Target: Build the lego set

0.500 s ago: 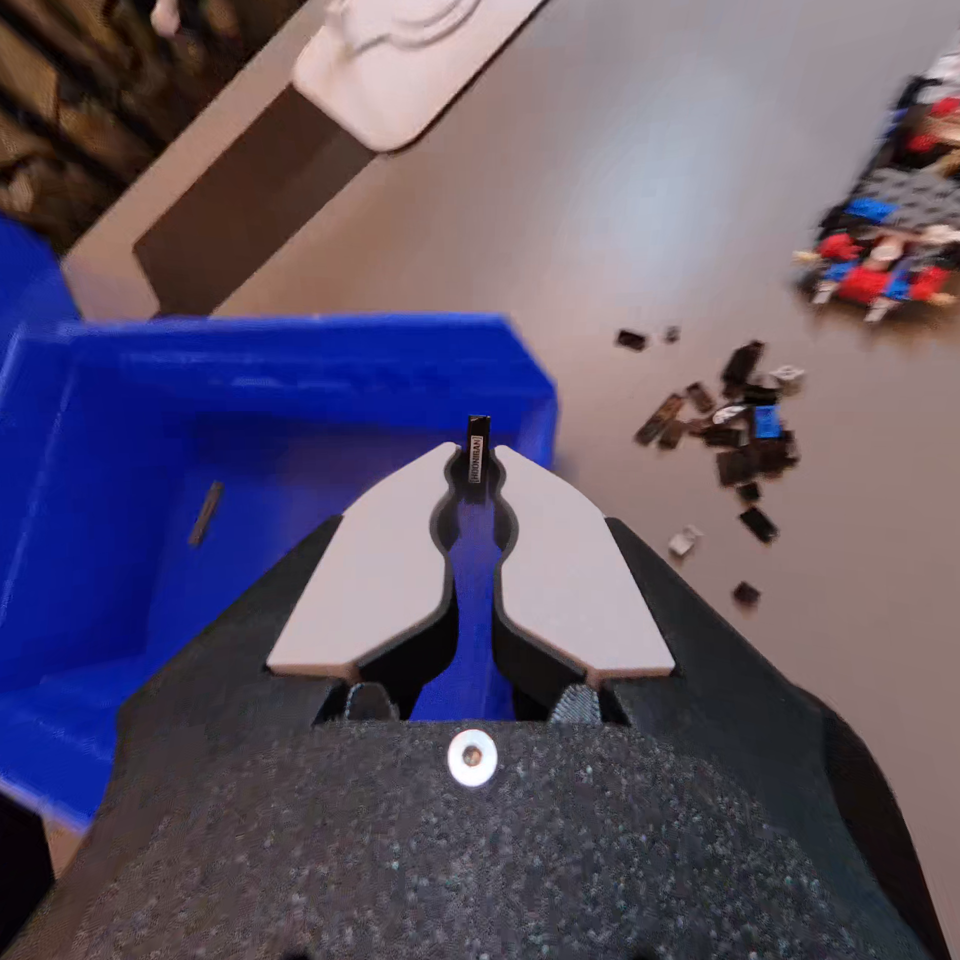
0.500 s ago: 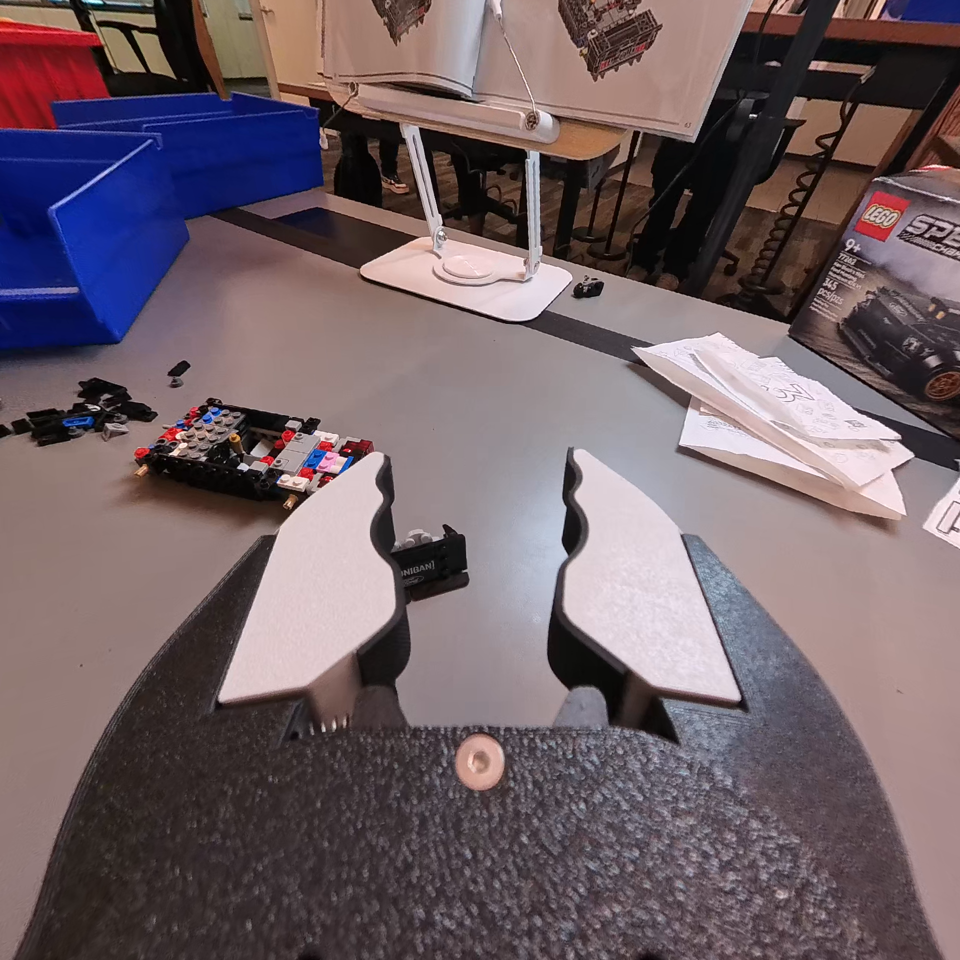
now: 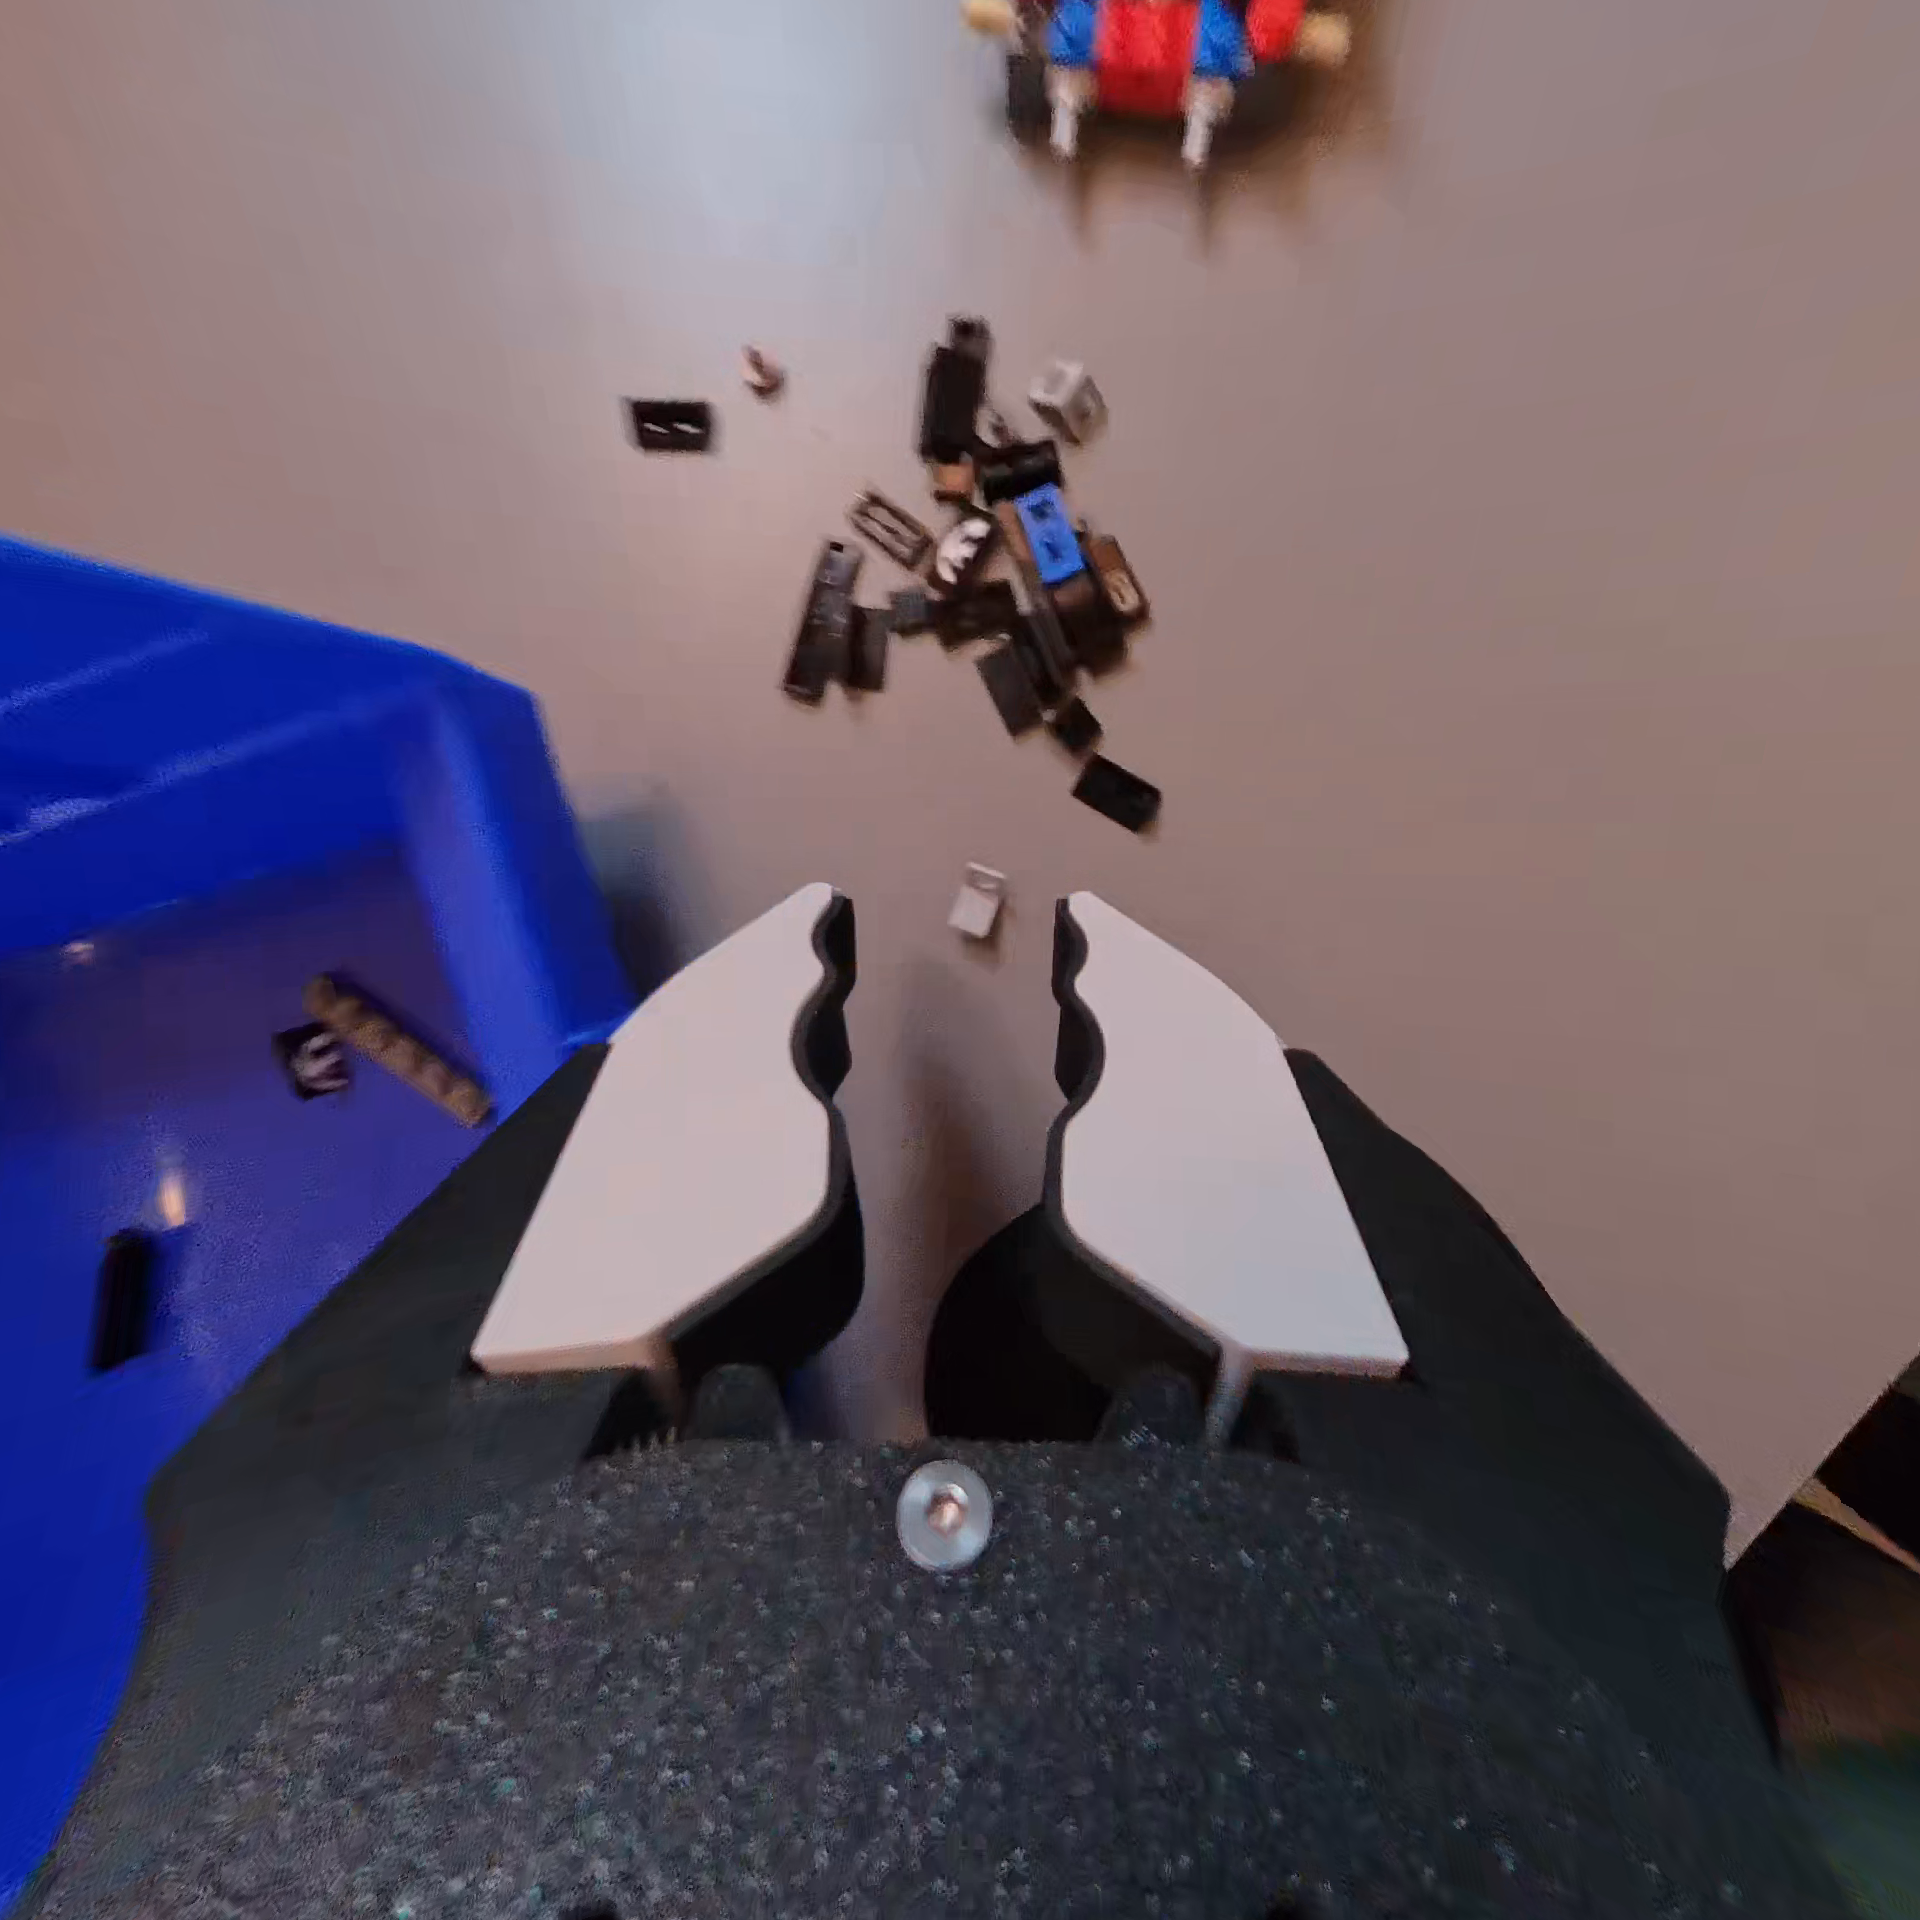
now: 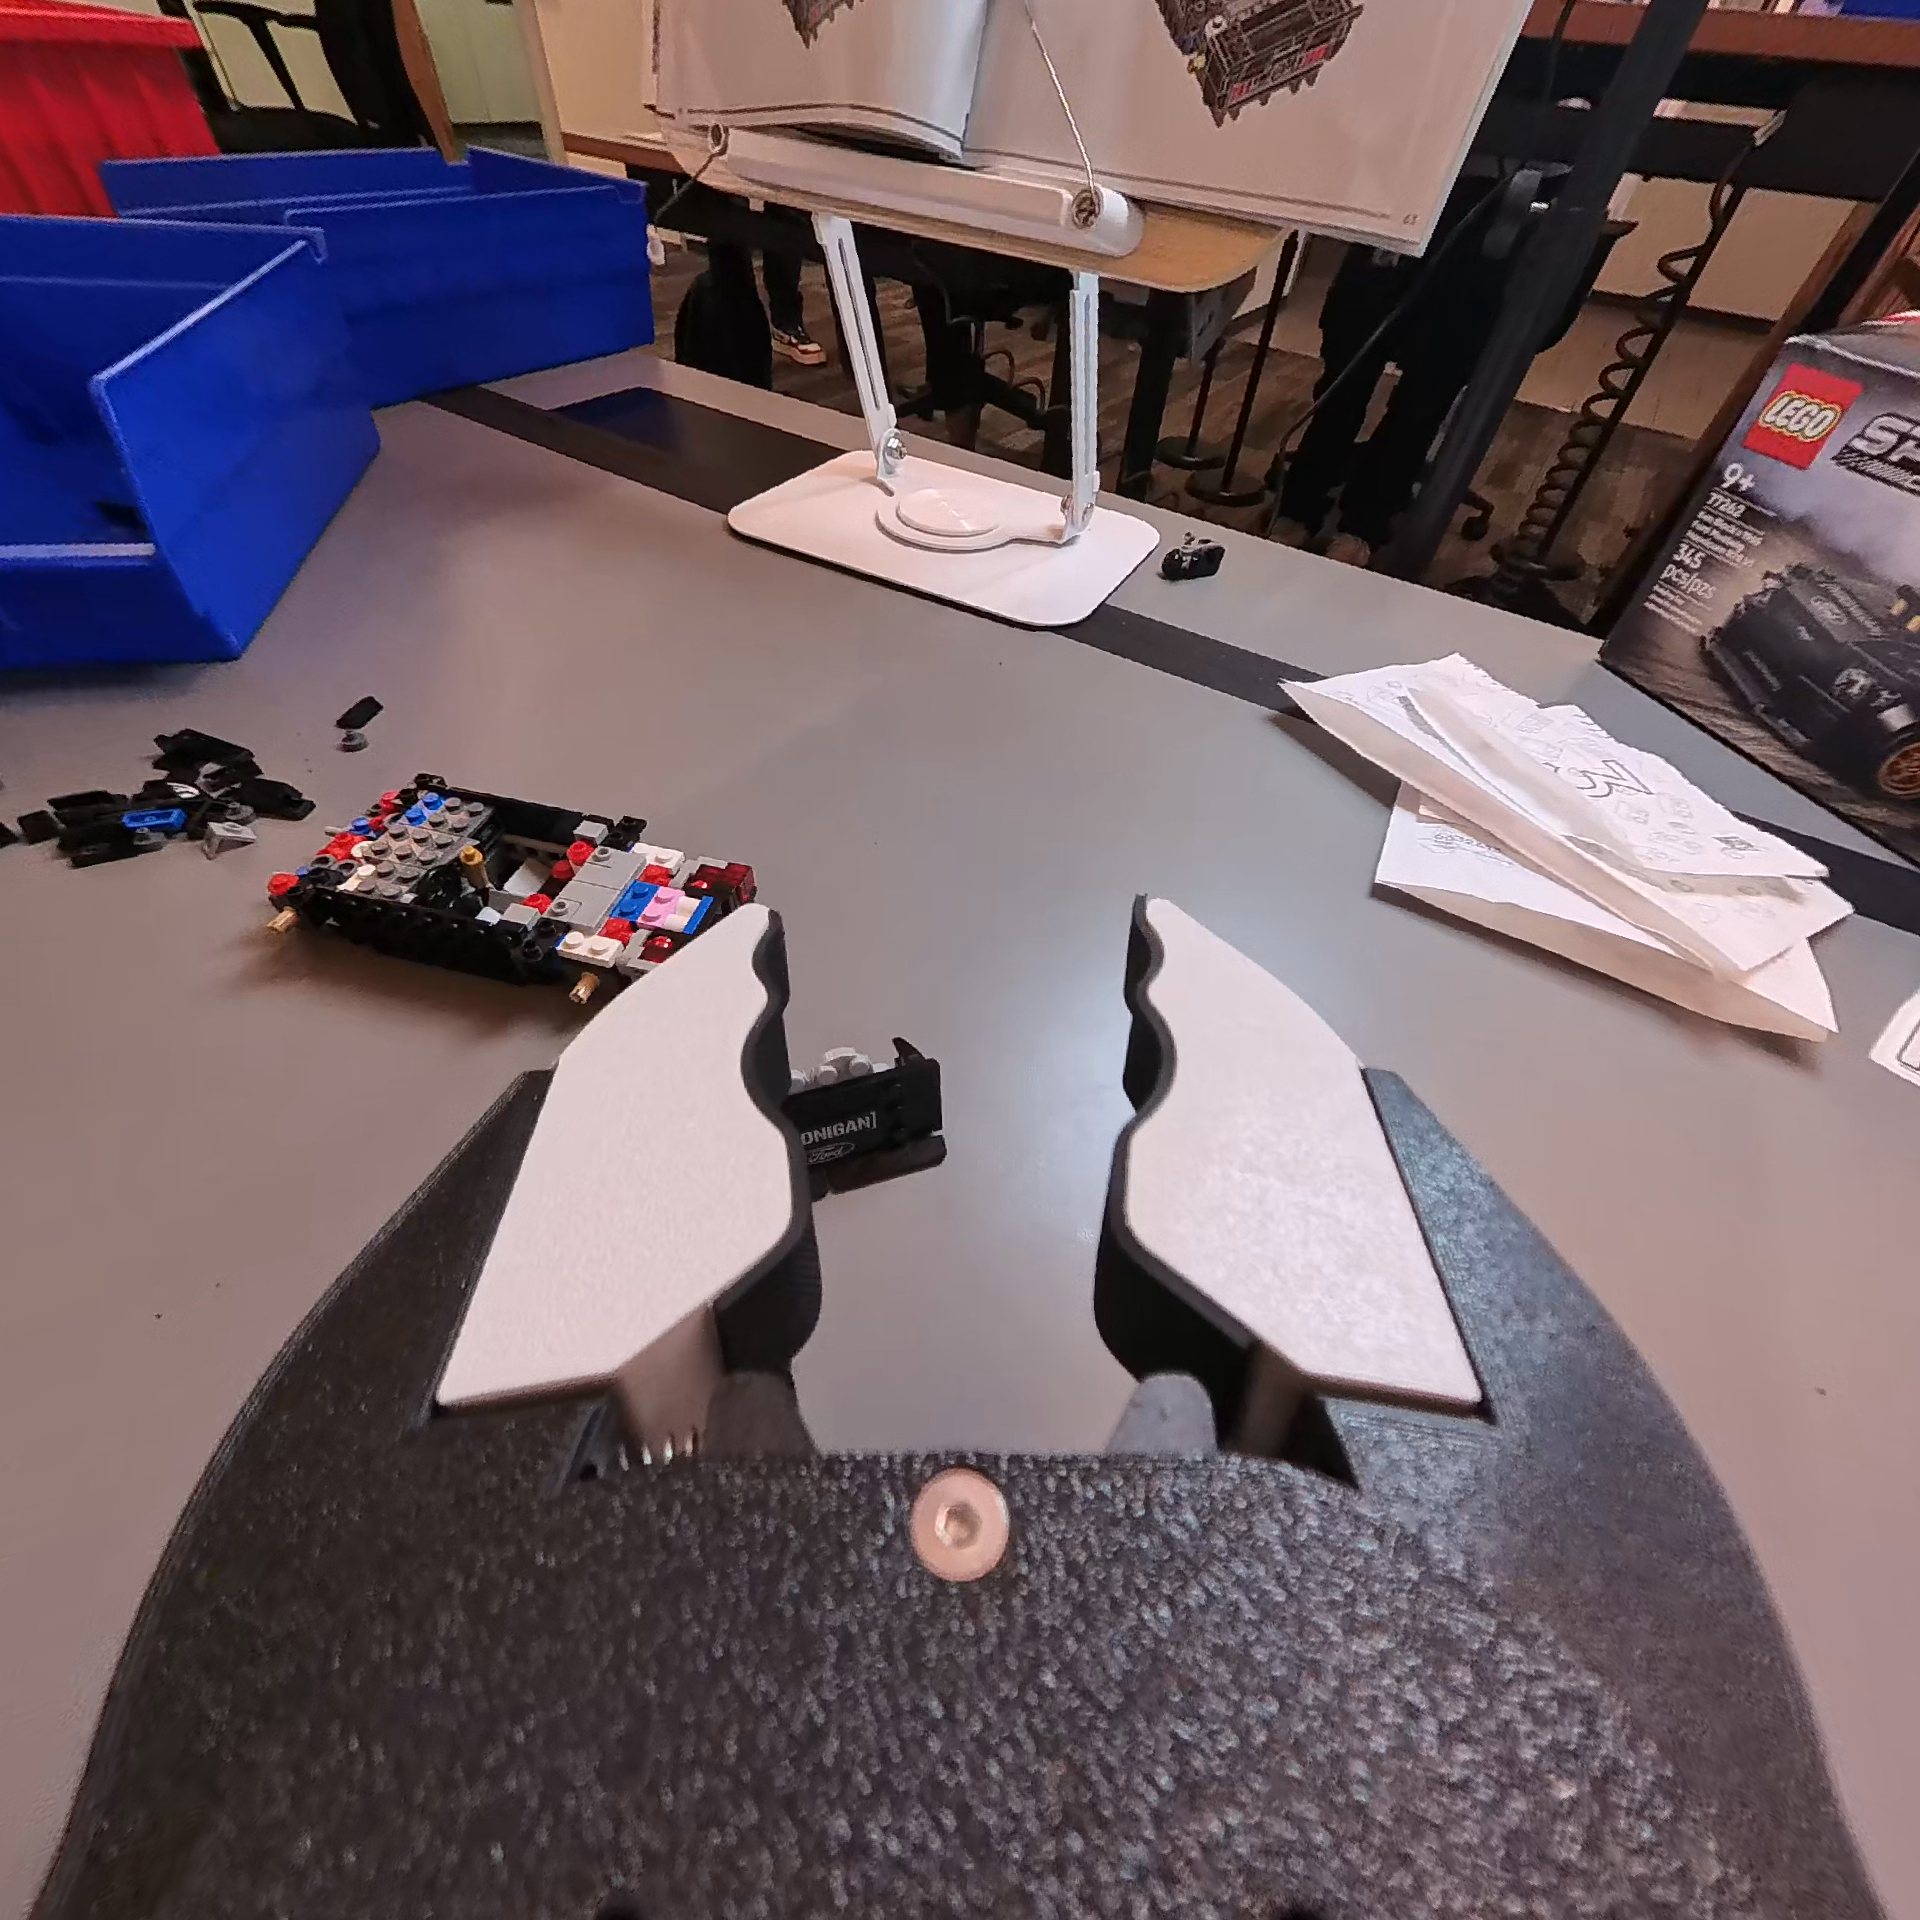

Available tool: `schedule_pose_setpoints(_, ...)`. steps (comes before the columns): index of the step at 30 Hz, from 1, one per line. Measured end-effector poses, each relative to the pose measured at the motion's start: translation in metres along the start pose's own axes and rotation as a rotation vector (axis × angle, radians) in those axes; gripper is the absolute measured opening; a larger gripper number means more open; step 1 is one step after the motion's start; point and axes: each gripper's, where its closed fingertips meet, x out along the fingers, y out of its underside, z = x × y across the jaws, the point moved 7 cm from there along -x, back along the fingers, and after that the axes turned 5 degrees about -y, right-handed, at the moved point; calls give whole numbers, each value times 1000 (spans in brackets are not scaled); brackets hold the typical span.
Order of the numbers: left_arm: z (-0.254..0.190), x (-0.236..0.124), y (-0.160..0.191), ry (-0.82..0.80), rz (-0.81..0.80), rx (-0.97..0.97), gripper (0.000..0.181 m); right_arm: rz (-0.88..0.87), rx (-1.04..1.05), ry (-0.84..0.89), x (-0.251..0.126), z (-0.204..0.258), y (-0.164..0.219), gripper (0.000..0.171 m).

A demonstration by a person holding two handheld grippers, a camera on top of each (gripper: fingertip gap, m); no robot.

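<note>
Holding your left gripper [image 3: 954,914] over the grey table [image 3: 1455,623], you have its jaws parted and empty; a small grey piece [image 3: 978,900] lies on the table just beyond the tips. At your left stands a blue bin [image 3: 312,748] containing a tan strip [image 3: 400,1049], a small black printed tile [image 3: 314,1060] beside it, and a black piece [image 3: 120,1297] apart from both. A pile of loose, mostly black bricks [image 3: 987,582] lies farther ahead. Your right gripper [image 4: 956,935] is likewise released, grasping nothing. A small black assembly [image 4: 873,1112] rests on the table between its fingers, close to the left one. The partly built car [image 4: 509,883] sits left of that gripper, with more blue bins [image 4: 208,436] behind it.
</note>
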Motion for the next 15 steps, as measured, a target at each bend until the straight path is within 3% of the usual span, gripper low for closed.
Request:
schedule_pose_setpoints(4, -3, 20, 4, 52, 72, 9, 28, 1, -1, -2, 0, 0, 0, 63)
schedule_pose_setpoints(6, -2, 22, 4, 77, 72, -4, 9, 0, -2, -2, 0, 0, 0, 63)
schedule_pose_setpoints(7, -1, 22, 4, 77, 75, 0, 8, 0, -2, -2, 0, 0, 0, 63)
schedule_pose_setpoints(10, 9, 13, 3, -42, 53, 17, 8, -3, 0, -2, -1, 0, -1, 62)
schedule_pose_setpoints(14, 52, -25, -1, -332, -138, -188, 8, -1, -1, -7, 0, 1, 0, 63)
schedule_pose_setpoints(15, 60, -31, 3, -377, -144, -231, 15, 0, -2, -9, 0, 1, 0, 63)
